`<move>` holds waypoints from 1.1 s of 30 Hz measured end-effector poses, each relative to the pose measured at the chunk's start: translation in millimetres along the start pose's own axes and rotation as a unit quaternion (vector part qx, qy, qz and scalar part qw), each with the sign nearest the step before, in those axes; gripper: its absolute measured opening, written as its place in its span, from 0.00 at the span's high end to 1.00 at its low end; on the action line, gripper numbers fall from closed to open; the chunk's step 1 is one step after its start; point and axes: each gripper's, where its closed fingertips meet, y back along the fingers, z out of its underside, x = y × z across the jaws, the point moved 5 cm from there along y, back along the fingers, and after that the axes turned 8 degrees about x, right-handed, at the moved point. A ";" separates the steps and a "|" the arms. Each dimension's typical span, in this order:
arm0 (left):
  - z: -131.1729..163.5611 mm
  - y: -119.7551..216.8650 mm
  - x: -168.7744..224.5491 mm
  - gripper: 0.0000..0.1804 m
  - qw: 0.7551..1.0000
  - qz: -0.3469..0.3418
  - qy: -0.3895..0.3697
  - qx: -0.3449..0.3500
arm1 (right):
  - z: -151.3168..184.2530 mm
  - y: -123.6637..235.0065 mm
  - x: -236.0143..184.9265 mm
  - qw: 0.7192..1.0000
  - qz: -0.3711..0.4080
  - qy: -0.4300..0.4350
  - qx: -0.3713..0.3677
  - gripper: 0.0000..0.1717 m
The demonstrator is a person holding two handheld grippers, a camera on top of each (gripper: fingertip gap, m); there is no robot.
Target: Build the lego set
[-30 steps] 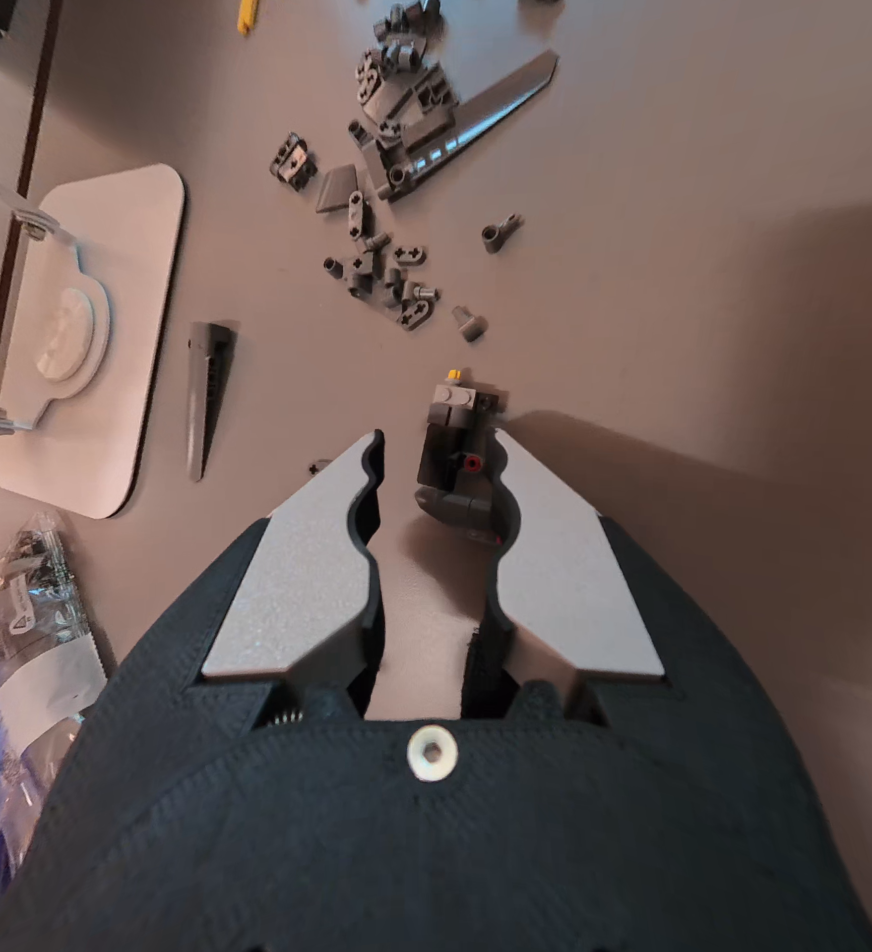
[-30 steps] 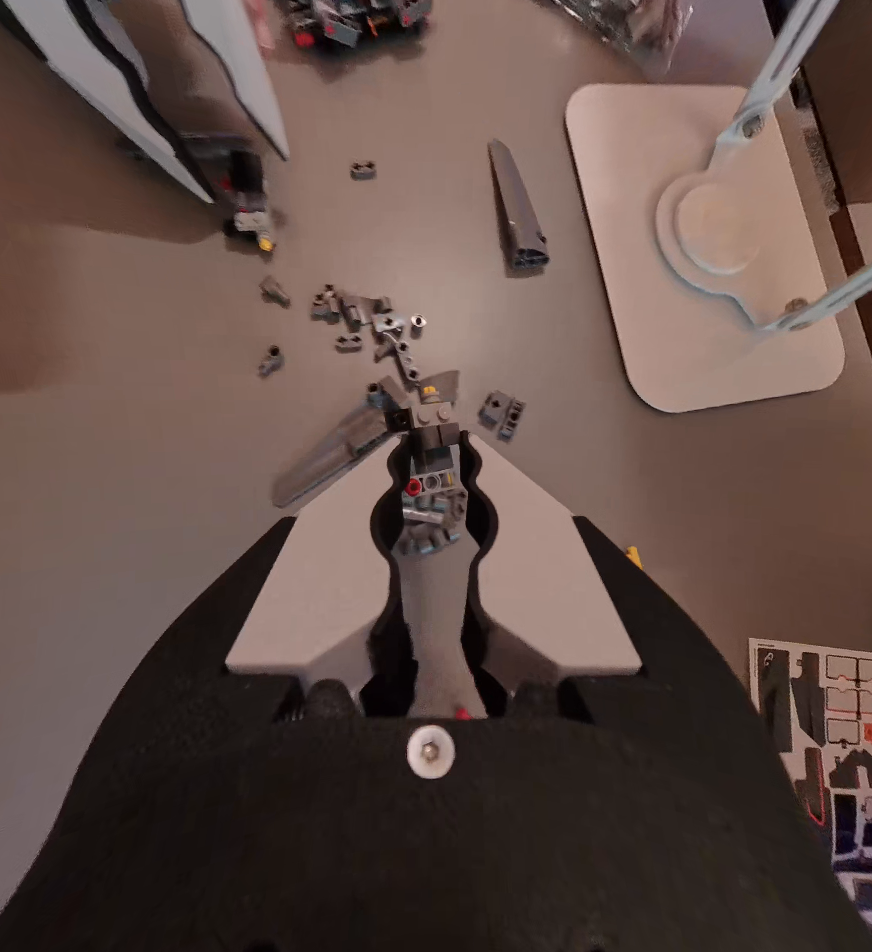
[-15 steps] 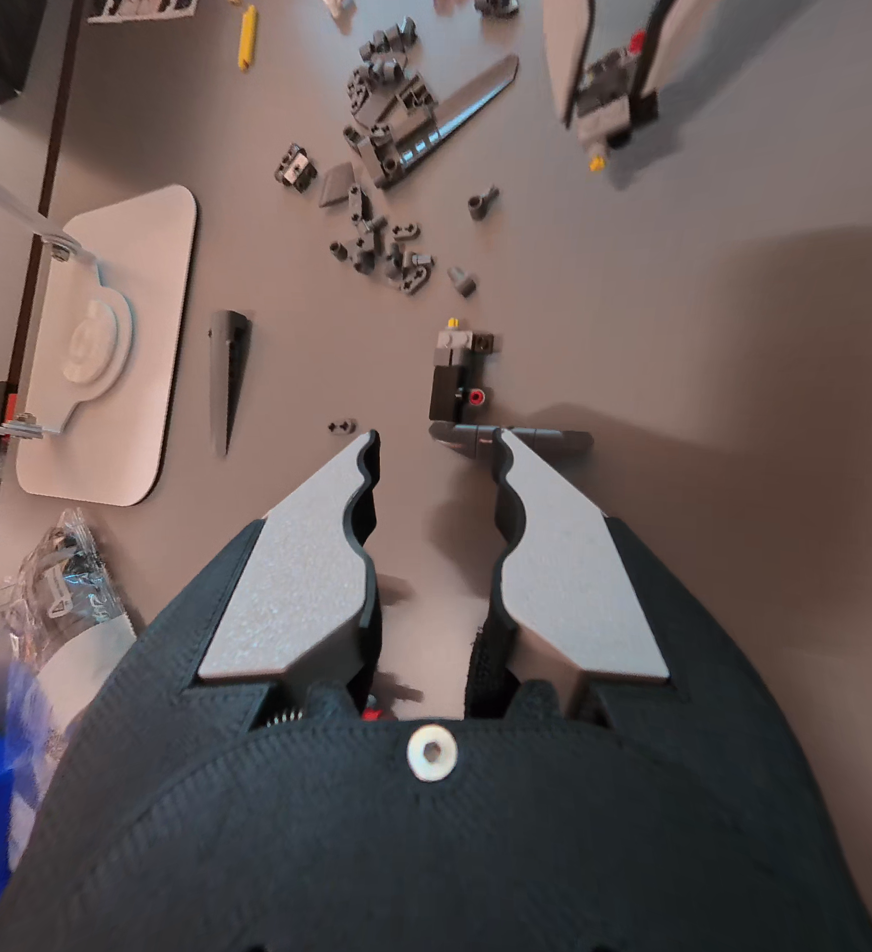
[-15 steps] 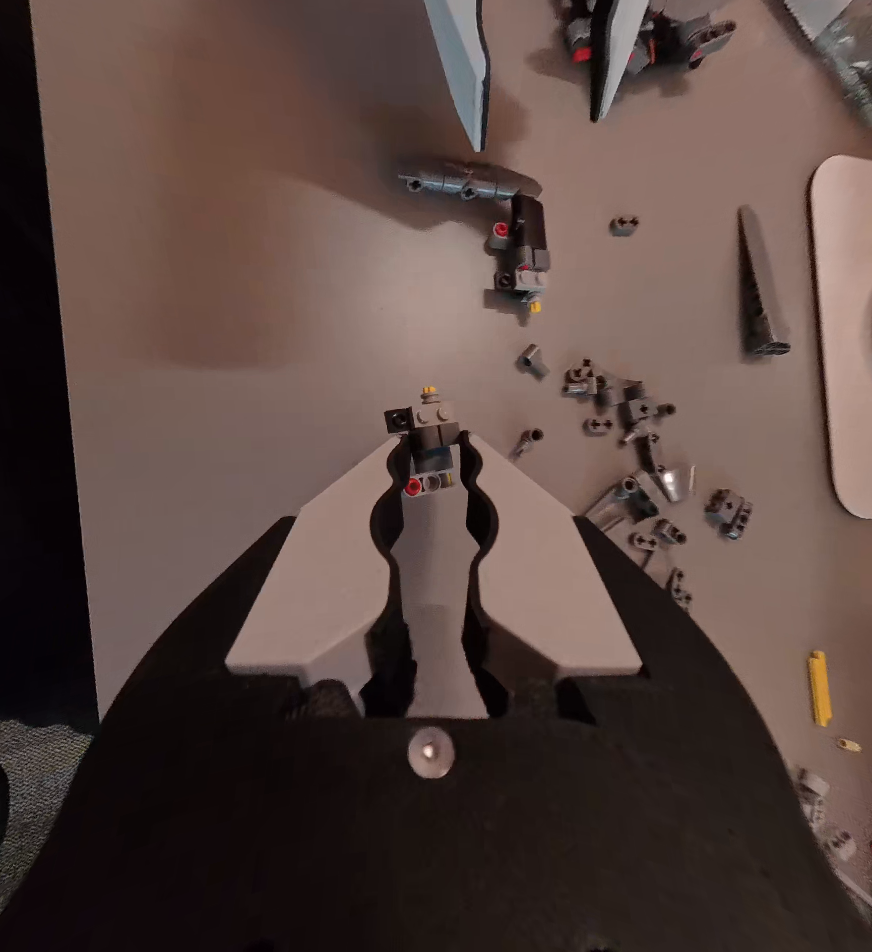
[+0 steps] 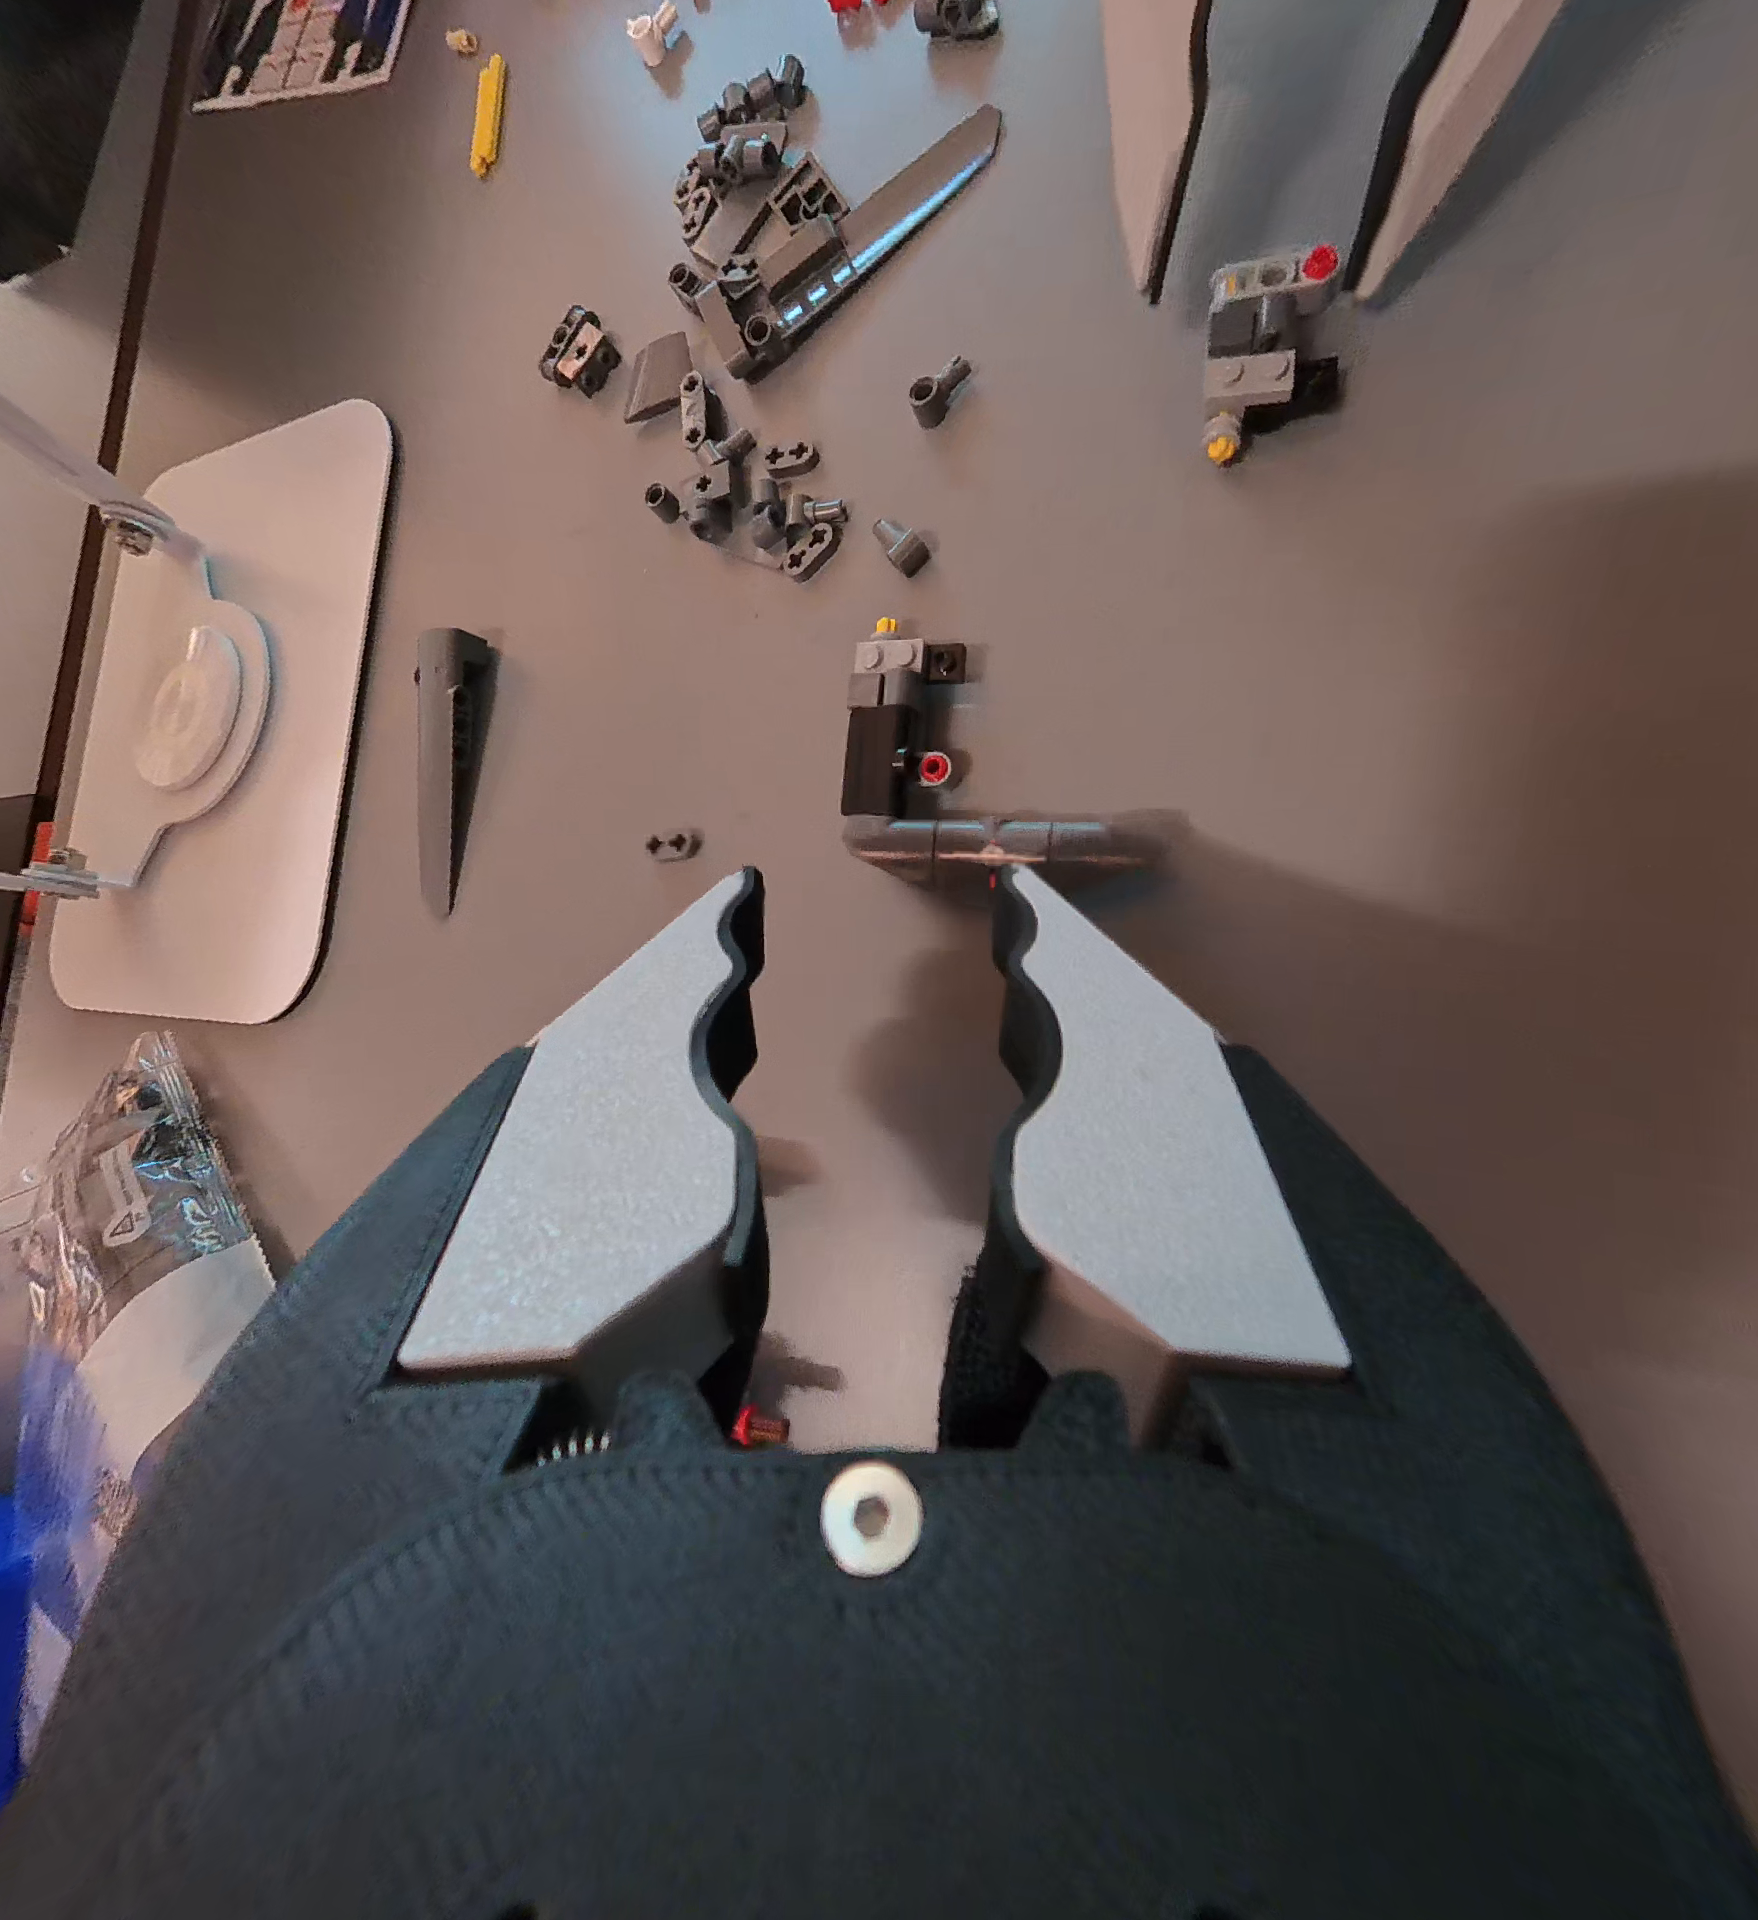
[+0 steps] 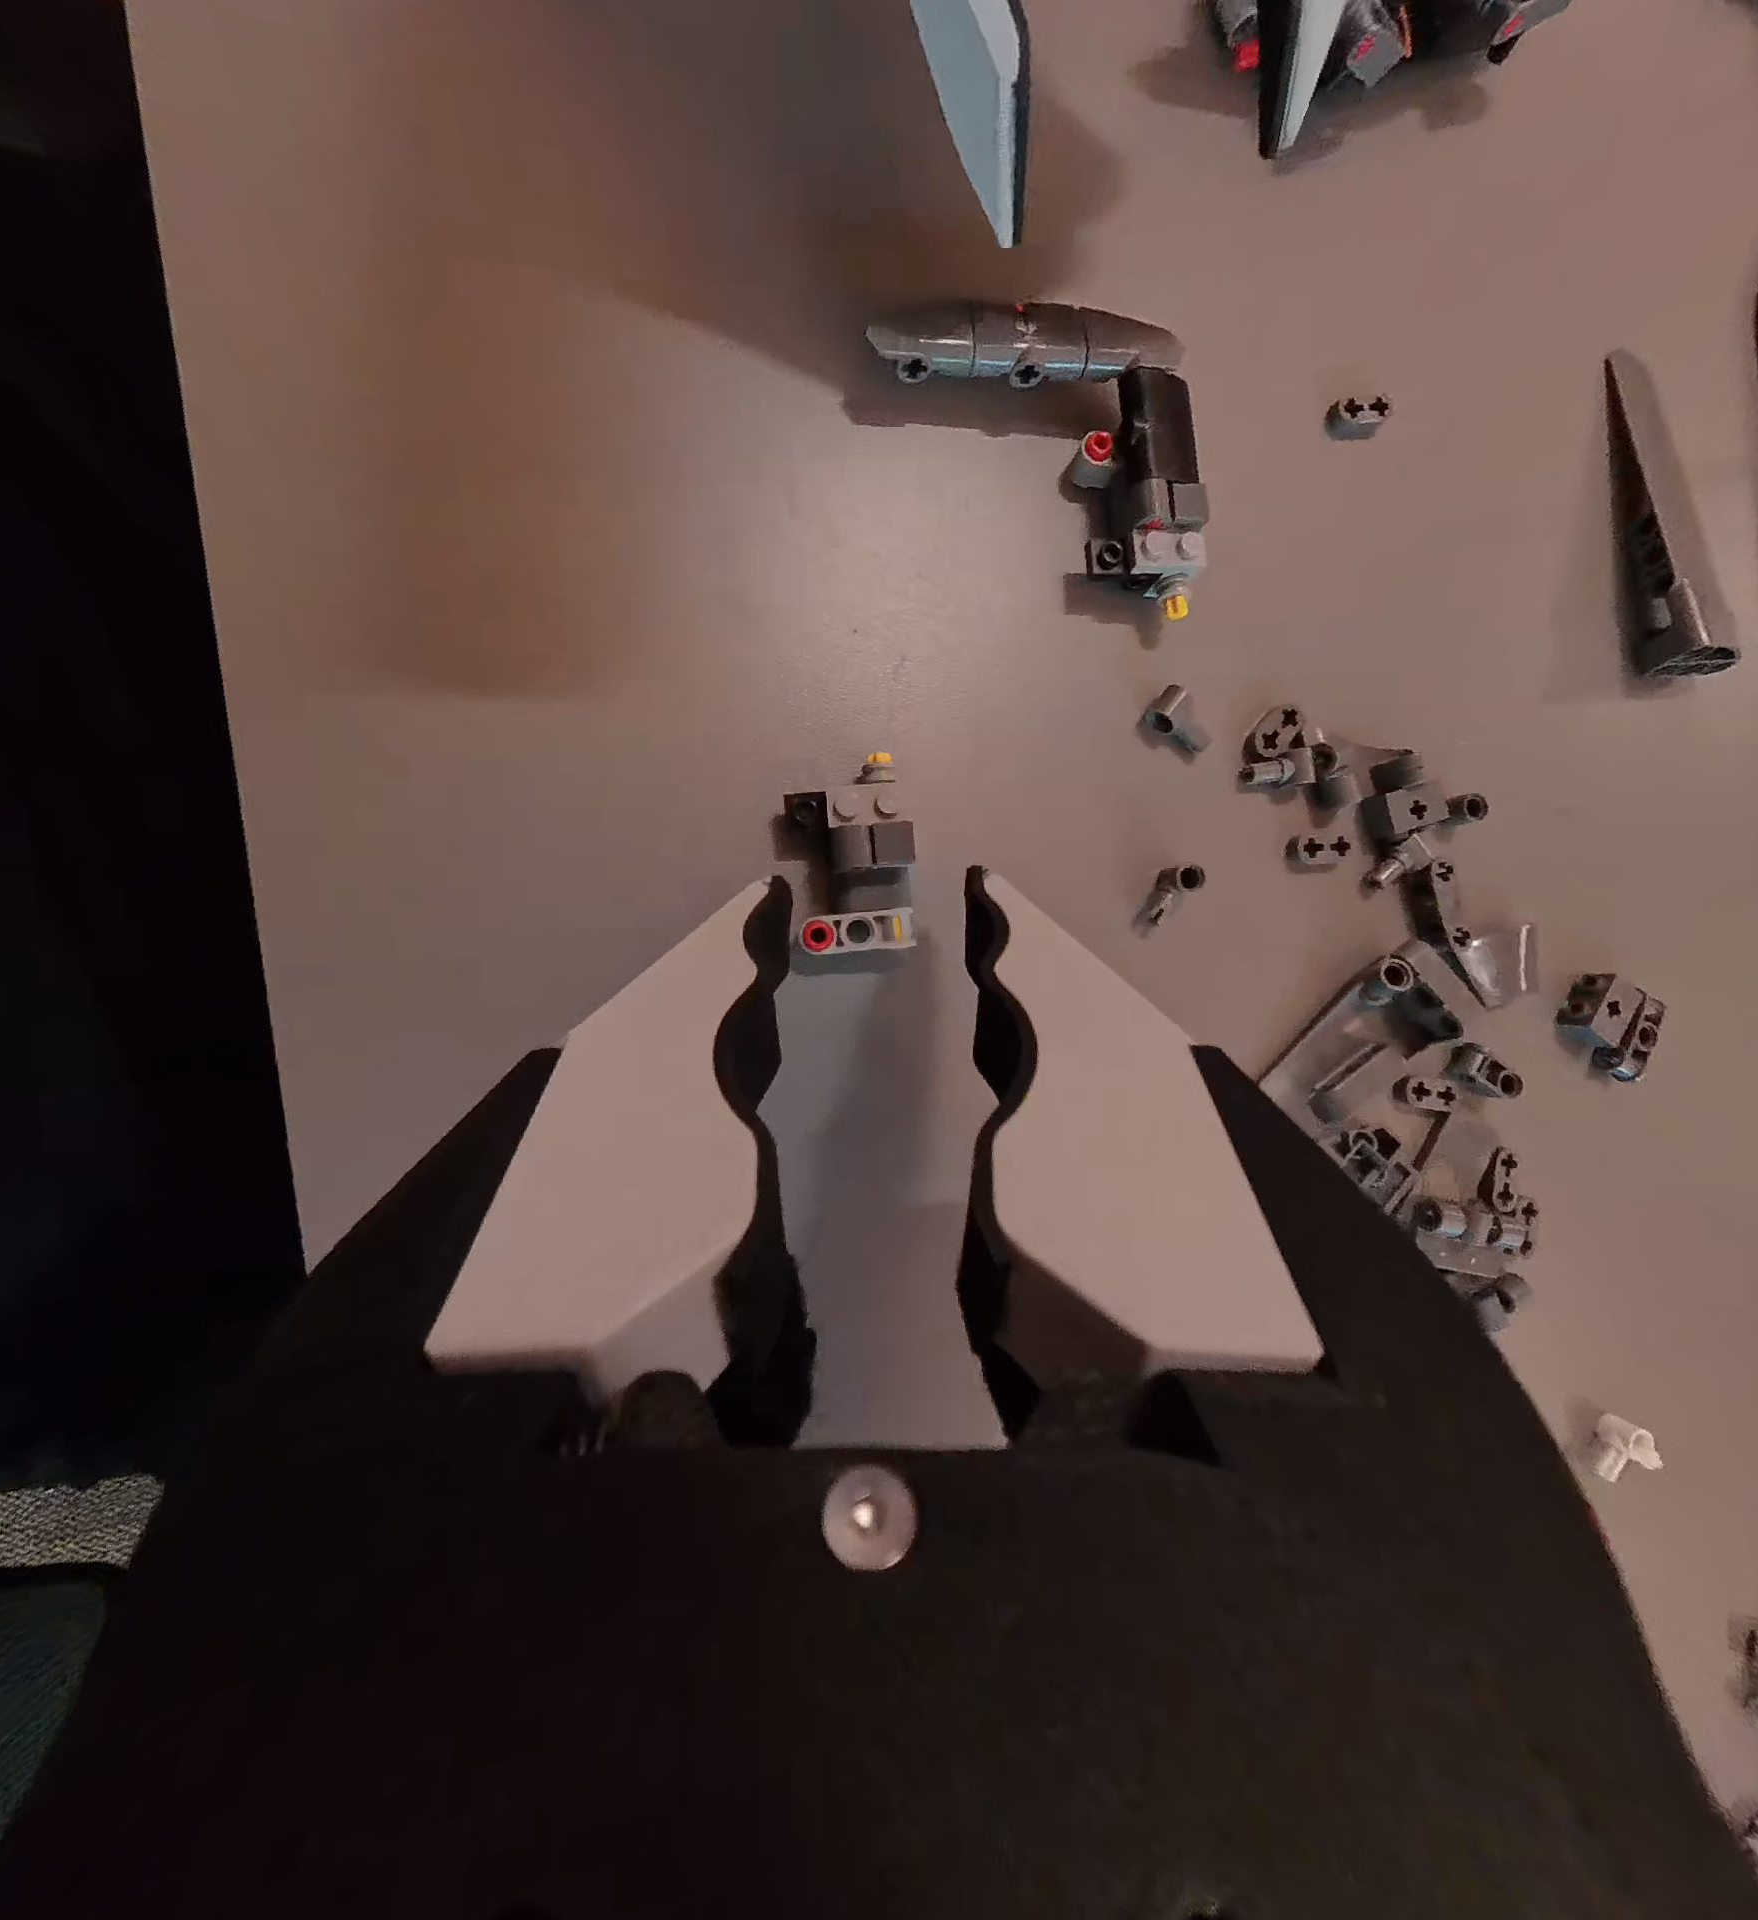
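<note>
Both claws hung released over the grey desk (image 5: pixel 1477 1039). The left claw (image 5: pixel 875 883) gaped just short of an L-shaped brick assembly (image 5: pixel 896 748); the right claw (image 6: pixel 870 883) stood spread around a smaller brick assembly (image 6: pixel 859 883) lying on the desk, pads clear of it, loose grey pieces (image 6: pixel 1394 831) nearby

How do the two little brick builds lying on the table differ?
The build by the left gripper has a long grey arm, making an L; the build between the right gripper's open fingers has none and is shorter. Both are grey-black with a red pin and yellow tip, ungripped.
</note>
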 end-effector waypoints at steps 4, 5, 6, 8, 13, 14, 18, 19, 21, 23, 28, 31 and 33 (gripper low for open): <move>4.7 0.5 2.1 0.76 1.000 0.008 -0.011 -0.009 | 0.1 -6.6 -4.4 1.000 -0.006 -0.006 -0.001 0.86; 5.0 0.3 3.1 0.76 1.000 0.013 -0.012 -0.009 | -0.2 -9.5 -4.3 1.000 -0.005 -0.006 -0.002 0.88; 5.2 0.0 3.8 0.76 1.000 0.016 -0.013 -0.008 | -0.8 -12.2 -3.6 1.000 -0.004 -0.007 -0.002 0.90; 5.9 -0.7 6.7 0.76 0.999 0.024 -0.020 -0.011 | -3.5 -15.9 -2.3 1.000 -0.005 -0.011 0.004 0.92; 11.2 -5.0 12.5 0.75 0.999 0.037 -0.032 -0.018 | -11.5 -25.4 -0.9 1.000 -0.011 -0.016 0.020 0.92; 12.9 -6.3 12.5 0.75 0.999 0.035 -0.034 -0.021 | -13.2 -27.4 -0.5 0.999 -0.013 -0.017 0.024 0.92; 14.9 -6.9 10.2 0.75 0.999 0.028 -0.030 -0.019 | -20.4 -35.2 1.9 0.999 -0.020 -0.016 0.033 0.92; 15.1 -7.0 9.9 0.75 0.999 0.026 -0.031 -0.019 | -22.8 -37.7 2.2 0.999 -0.022 -0.013 0.034 0.92; 14.7 -7.5 10.5 0.76 0.999 0.023 -0.035 -0.018 | -28.6 -42.8 1.9 0.999 -0.029 -0.008 0.036 0.92; 13.1 -8.2 12.1 0.75 0.999 0.022 -0.040 -0.014 | -33.9 -47.7 1.8 0.999 -0.035 -0.004 0.039 0.92; 12.2 -9.1 12.8 0.76 0.998 0.011 -0.056 -0.006 | -43.2 -56.9 3.5 0.998 -0.044 0.002 0.044 0.92; 11.9 -9.9 13.6 0.76 0.998 0.008 -0.060 0.005 | -46.3 -60.3 4.9 0.998 -0.047 0.006 0.045 0.92; 10.8 -10.3 14.7 0.75 0.998 0.005 -0.067 0.011 | -47.5 -61.8 6.5 0.998 -0.051 0.007 0.045 0.92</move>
